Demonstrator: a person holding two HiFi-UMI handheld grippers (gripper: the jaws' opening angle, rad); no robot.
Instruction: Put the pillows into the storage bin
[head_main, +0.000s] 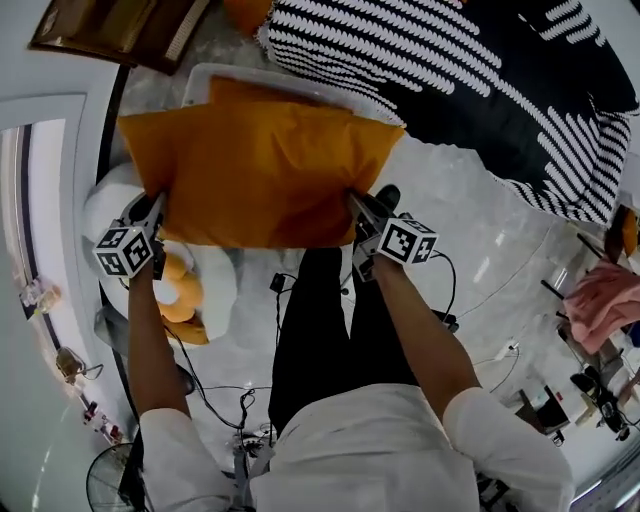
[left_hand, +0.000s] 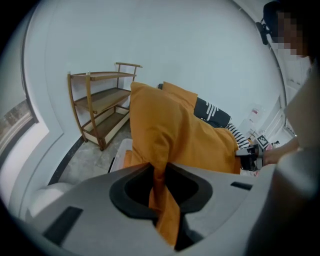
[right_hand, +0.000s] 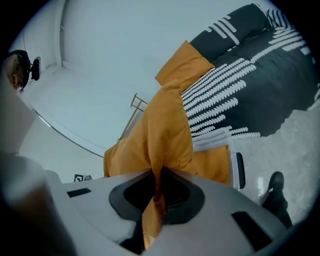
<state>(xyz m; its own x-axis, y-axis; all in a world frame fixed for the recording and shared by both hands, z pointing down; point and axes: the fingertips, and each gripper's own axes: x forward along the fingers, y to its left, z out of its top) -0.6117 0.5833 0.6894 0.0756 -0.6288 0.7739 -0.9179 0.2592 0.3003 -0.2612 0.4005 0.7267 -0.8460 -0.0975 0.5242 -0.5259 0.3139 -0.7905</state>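
A big orange pillow hangs spread between my two grippers, over the white storage bin whose rim shows behind it. My left gripper is shut on the pillow's lower left corner, with the fabric pinched between its jaws. My right gripper is shut on the lower right corner in the same way. A second orange pillow lies inside the bin, partly hidden by the held one. The bin's near wall shows just below the held pillow.
A bed with a black and white striped duvet stands to the right of the bin. A wooden shelf rack stands against the wall at the left. A white and yellow plush toy and cables lie on the floor near my legs.
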